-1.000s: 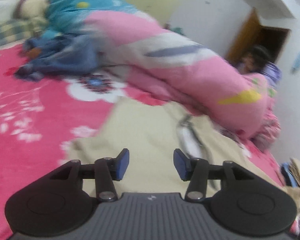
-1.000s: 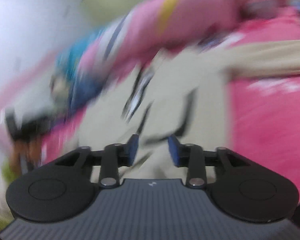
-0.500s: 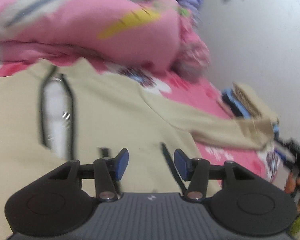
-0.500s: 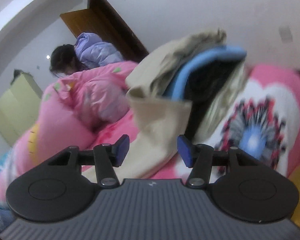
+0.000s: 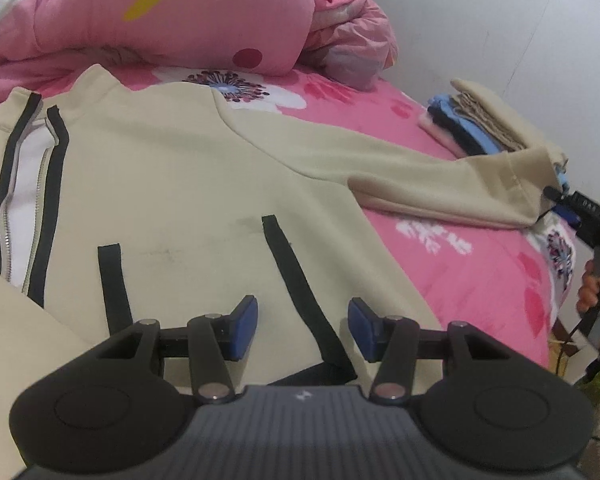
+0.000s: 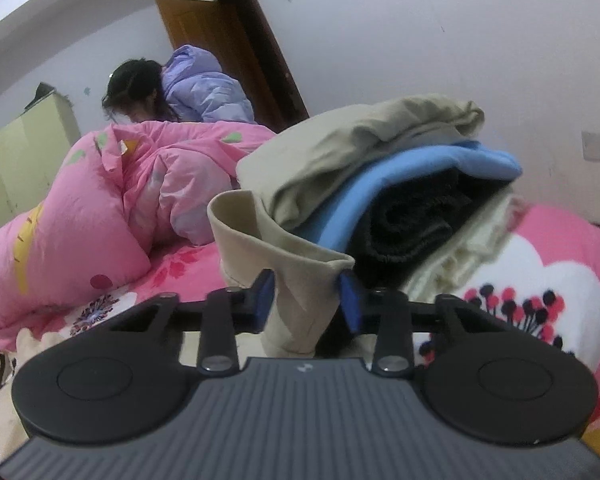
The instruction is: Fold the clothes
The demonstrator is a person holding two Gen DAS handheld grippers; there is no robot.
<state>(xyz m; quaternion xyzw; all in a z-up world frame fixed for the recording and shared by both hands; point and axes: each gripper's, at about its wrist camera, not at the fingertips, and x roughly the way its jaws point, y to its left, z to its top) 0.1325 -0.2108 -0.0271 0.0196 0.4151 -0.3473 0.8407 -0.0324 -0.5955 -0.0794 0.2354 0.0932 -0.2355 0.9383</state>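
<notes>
Sweatshirt [image 5: 188, 184] flat | left tongs [image 5: 303, 328] agape, empty | right tongs [image 6: 306, 300] pinching cuff [image 6: 284, 256]

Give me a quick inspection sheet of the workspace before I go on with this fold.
Surface: pink floral bedspread, mostly covered by the garment.
Job's things: beige zip sweatshirt spread flat, front up, zip part open; its sleeve stretched out toward the stack.
Clutter: stack of folded clothes at the sleeve's end; bunched pink duvet behind the collar.
Grippers: left gripper open above the hem, holding nothing; right gripper with its fingers either side of the sleeve cuff, grip not confirmed.
Cables: thin dark cable below the right gripper's handle.
Surroundings: white walls, wooden door, a person in a lilac jacket beyond the duvet.
</notes>
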